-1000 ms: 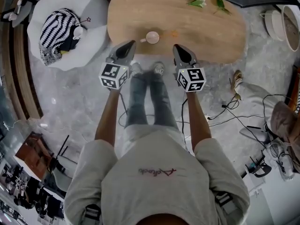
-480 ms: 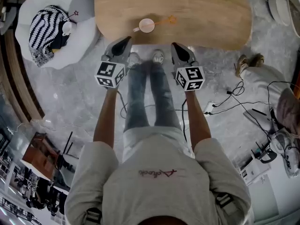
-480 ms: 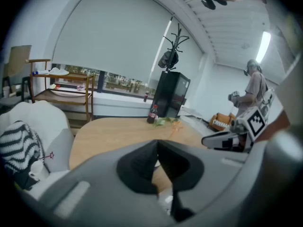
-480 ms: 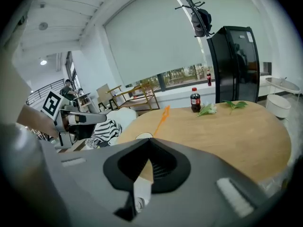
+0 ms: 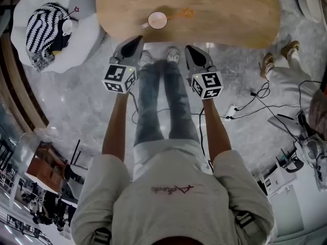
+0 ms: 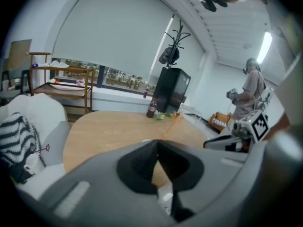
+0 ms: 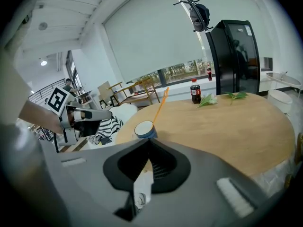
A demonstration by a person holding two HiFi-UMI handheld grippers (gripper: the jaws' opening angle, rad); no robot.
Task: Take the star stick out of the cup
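A white cup (image 5: 157, 20) stands near the front edge of the oval wooden table (image 5: 230, 14). An orange star stick (image 5: 176, 15) leans out of it to the right. In the right gripper view the cup (image 7: 144, 129) sits just beyond the jaws, and the stick (image 7: 159, 107) rises from it. My left gripper (image 5: 137, 39) and right gripper (image 5: 190, 49) hover short of the table edge, either side of the cup, apart from it. Both are shut and hold nothing, as the left gripper (image 6: 157, 142) and right gripper (image 7: 149, 141) views show.
A cola bottle (image 7: 194, 91) and green leaves (image 7: 208, 100) lie at the table's far end. A white armchair with a striped cushion (image 5: 46, 27) stands to the left. Cables (image 5: 255, 101) trail on the floor at right. Another person (image 6: 251, 91) stands beyond the table.
In the head view the table and cup have slid up and a little left. Both grippers stay shut, side by side. The gap between them and the cup has grown.
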